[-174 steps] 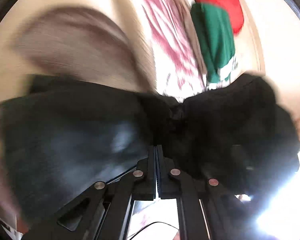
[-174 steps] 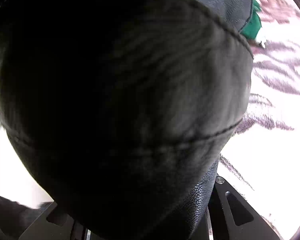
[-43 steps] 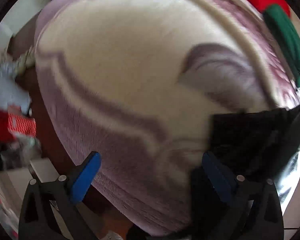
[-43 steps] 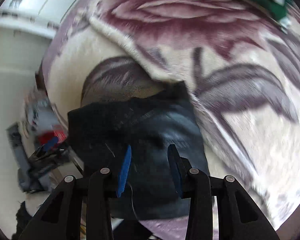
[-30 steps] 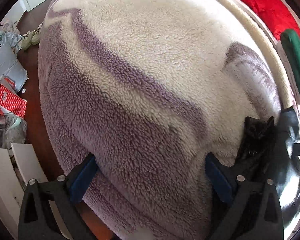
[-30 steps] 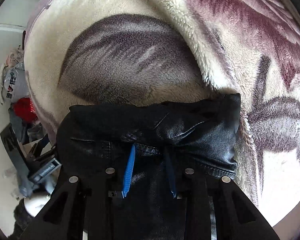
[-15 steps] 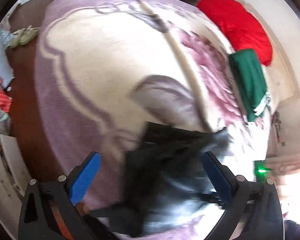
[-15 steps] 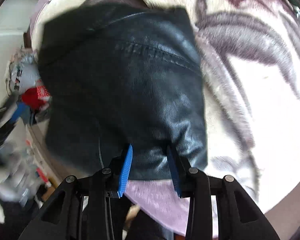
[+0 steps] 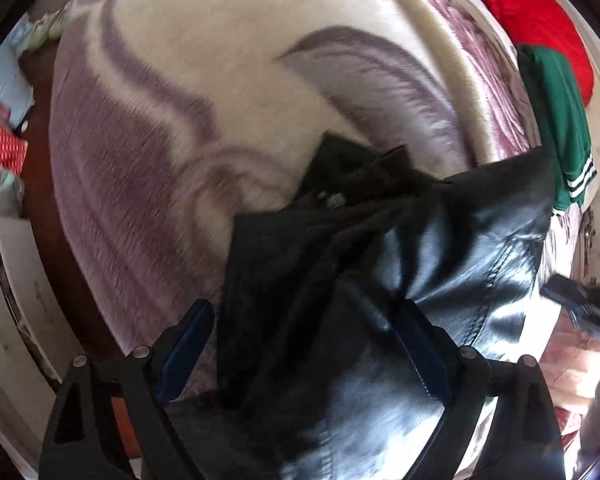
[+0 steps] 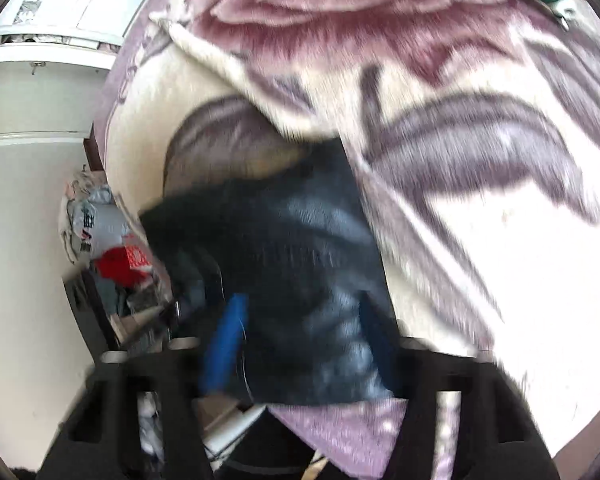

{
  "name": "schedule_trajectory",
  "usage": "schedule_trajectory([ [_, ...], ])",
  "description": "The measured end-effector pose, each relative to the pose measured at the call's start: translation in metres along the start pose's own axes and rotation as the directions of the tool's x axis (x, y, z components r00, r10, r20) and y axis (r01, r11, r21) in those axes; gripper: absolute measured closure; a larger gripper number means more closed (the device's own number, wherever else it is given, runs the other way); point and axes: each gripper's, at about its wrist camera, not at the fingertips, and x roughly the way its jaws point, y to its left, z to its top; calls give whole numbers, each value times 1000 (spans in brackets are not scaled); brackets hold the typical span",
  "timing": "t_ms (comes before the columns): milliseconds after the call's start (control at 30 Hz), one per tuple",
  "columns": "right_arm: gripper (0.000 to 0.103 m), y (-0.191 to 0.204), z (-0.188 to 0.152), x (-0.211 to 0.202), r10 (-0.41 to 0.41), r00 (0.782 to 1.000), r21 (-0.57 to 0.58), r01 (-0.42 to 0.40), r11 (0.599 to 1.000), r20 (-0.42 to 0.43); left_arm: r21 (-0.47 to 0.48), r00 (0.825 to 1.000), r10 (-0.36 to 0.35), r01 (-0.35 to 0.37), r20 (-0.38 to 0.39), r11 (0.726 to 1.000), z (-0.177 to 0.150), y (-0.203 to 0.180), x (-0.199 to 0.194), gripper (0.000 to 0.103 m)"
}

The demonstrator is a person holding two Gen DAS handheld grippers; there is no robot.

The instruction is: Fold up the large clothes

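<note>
black leather jacket (image 9: 340,280) bunched on floral blanket (image 9: 180,80); left gripper (image 9: 304,354) and right gripper (image 10: 300,344) jaws wide, holding nothing.

No lettering is legible anywhere (frames are motion-blurred).

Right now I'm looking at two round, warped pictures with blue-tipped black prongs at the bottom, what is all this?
No robot: a person holds hand-operated tongs, one per hand, each with a fisheye camera looking along its two fingers. One picture comes from the left tongs, the other from the right tongs. Both stand open, holding nothing. A black leather jacket, being folded, lies on a flowered purple-and-cream blanket. Farther back lie a green garment and a red one.
</note>
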Motion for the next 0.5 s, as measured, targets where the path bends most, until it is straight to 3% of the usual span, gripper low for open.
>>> schedule_trajectory([
  [100, 93, 22, 24, 51, -78, 995, -77, 73, 994, -58, 5, 998, 55, -55, 8, 998, -2, 3, -5, 10],
  [200, 94, 32, 40, 94, -121, 986, -91, 111, 990, -111, -33, 999, 53, -53, 7, 998, 3, 18, -5, 10],
  [300, 99, 34, 46, 113, -121, 986, -84, 112, 990, -111, -39, 998, 60, -59, 6, 997, 3, 23, -11, 10],
  [400, 98, 42, 50, 100, -129, 983, -92, 117, 989, -130, -29, 999, 47, -47, 5, 998, -1, 22, -22, 10],
  [433, 96, 46, 55, 97, -116, 984, -102, 103, 990, -136, -23, 999, 42, -41, 6, 999, -4, 16, -21, 10],
  [467, 88, 45, 53, 84, -74, 987, -111, 58, 992, -142, -10, 999, 33, -33, 8, 999, -8, 14, -25, 10],
  [500, 69, 41, 49, 69, -16, 990, -107, 1, 994, -142, -4, 1000, 27, -26, 10, 1000, -12, 15, -29, 10],
])
